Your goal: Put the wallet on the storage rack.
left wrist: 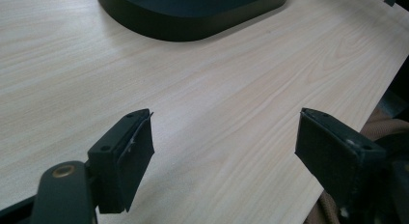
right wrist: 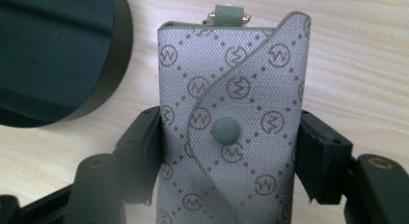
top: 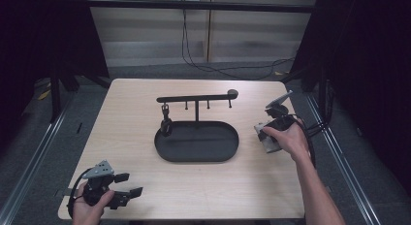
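Your right gripper (right wrist: 226,151) fingers pinch the grey key pouch (right wrist: 231,122) off the desk (top: 126,137) beside the black stand (top: 196,140), grasp done, hanging on hook pending; left gripper (left wrist: 224,151) fingers spread, idle.

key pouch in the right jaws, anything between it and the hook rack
Nothing visible blocks it. The key pouch is clamped in the right gripper, right of the black tray. Bare table lies between it and the hook rack, whose right hooks look free.
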{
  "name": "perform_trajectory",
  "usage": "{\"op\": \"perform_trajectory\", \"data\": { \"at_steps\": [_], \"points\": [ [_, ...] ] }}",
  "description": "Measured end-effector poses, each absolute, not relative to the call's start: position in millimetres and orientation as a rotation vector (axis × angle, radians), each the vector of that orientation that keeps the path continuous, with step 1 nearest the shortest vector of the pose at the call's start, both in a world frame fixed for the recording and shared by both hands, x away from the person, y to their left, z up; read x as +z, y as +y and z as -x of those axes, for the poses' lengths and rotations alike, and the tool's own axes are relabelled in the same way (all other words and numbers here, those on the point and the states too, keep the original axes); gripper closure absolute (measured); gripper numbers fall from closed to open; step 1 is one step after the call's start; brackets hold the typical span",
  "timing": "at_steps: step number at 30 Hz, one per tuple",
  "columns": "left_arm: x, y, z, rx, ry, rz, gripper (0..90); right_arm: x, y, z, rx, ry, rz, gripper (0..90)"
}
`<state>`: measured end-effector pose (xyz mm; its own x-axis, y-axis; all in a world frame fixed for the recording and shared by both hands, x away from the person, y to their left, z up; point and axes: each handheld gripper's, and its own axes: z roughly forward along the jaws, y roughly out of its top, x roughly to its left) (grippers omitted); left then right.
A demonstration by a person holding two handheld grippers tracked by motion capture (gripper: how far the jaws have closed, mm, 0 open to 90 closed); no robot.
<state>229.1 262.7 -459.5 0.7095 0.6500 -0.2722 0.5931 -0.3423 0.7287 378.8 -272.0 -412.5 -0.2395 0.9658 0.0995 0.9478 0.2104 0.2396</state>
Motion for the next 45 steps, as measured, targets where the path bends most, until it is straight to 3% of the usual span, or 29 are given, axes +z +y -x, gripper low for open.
{"op": "perform_trajectory", "data": {
  "at_steps": [15,45],
  "points": [
    [-459,263,-229,0.080,0.955,-2.038,20.4,-388,-266,-375,0.552,2.378,-1.855,33.9],
    [-460,263,-230,0.076,0.958,-2.036,19.8,-376,-229,-378,0.835,2.435,-1.835,33.9]
  ]
}}
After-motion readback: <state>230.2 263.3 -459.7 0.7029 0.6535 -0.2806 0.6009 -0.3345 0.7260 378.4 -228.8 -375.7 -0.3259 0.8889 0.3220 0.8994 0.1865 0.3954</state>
